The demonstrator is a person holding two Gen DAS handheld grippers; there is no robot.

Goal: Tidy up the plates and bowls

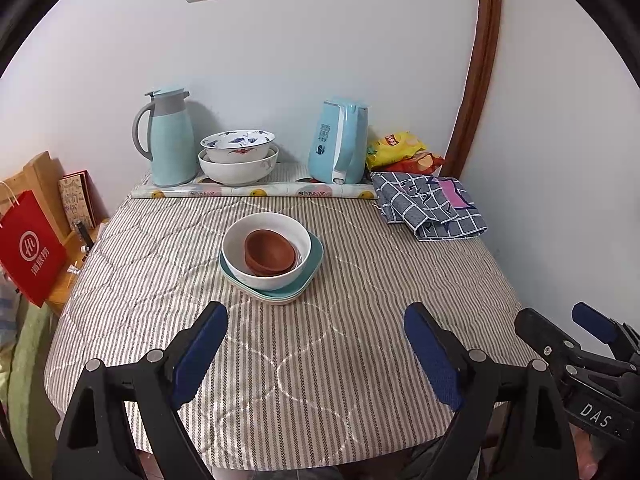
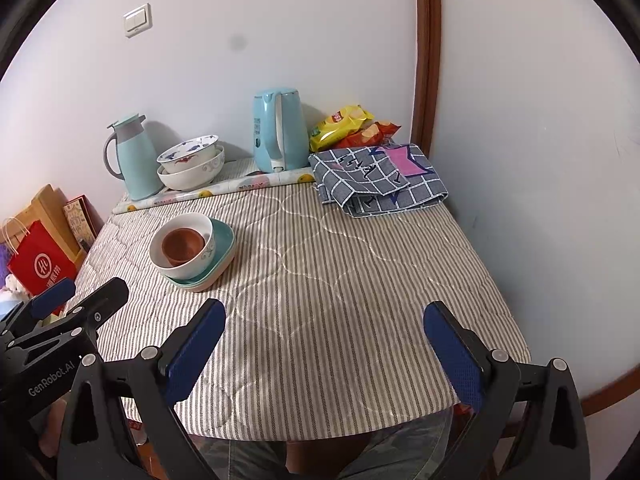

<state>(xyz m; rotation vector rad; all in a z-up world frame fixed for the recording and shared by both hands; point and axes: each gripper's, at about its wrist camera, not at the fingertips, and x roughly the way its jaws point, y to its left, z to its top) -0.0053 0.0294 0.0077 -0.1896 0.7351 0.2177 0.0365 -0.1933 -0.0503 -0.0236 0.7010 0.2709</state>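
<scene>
A stack stands mid-table: teal plates (image 1: 310,268) at the bottom, a white bowl (image 1: 266,280) on them, and brown bowls (image 1: 270,254) nested inside. The stack also shows in the right wrist view, with the plates (image 2: 222,246), white bowl (image 2: 188,266) and brown bowls (image 2: 182,246). Two patterned bowls (image 1: 238,152) (image 2: 190,162) sit nested at the back. My left gripper (image 1: 316,322) is open and empty, just in front of the stack. My right gripper (image 2: 324,320) is open and empty over the table's near right part.
A blue thermos (image 1: 168,136) and a blue kettle (image 1: 340,140) stand at the back. Snack bags (image 1: 396,150) and a folded checked cloth (image 1: 432,206) lie at the back right. A red bag (image 1: 30,248) stands off the table's left edge. Walls close the back and right.
</scene>
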